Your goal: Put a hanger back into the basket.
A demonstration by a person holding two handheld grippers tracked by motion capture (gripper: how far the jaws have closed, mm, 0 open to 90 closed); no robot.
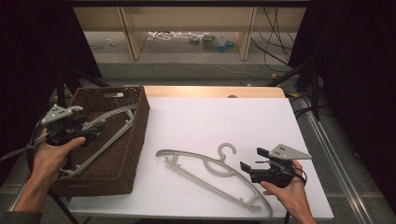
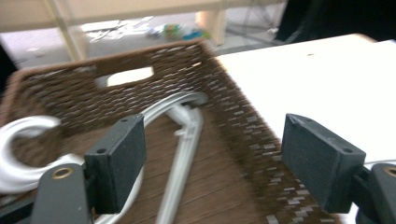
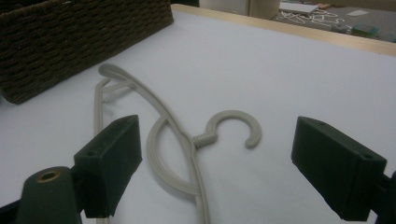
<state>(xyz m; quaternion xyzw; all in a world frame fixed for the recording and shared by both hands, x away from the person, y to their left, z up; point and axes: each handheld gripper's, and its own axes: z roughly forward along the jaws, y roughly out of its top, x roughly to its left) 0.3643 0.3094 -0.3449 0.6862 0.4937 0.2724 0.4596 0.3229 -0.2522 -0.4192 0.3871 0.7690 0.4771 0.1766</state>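
Note:
A brown woven basket [image 1: 142, 116] stands on the left of the white table [image 1: 224, 121], with a pale grey hanger [image 1: 112, 122] lying inside it. My left gripper [image 1: 95, 127] hovers over the basket, open, nothing between its pads. In the left gripper view the gripper [image 2: 224, 163] looks down on that hanger [image 2: 184, 149] and the basket's right wall [image 2: 233, 126]. A second grey hanger [image 1: 210, 170] lies flat on the table. My right gripper [image 1: 252, 159] rests just right of its hook, open and empty. The right gripper view shows the gripper [image 3: 224, 168] facing the hanger [image 3: 173, 130], with the basket [image 3: 70, 37] behind.
The table's wooden far edge [image 1: 210, 91] runs behind the white surface. Beyond it are wooden shelf legs [image 1: 130, 37] and loose cables on the floor. Black stands and drapes flank both sides. White surface lies open between basket and right edge.

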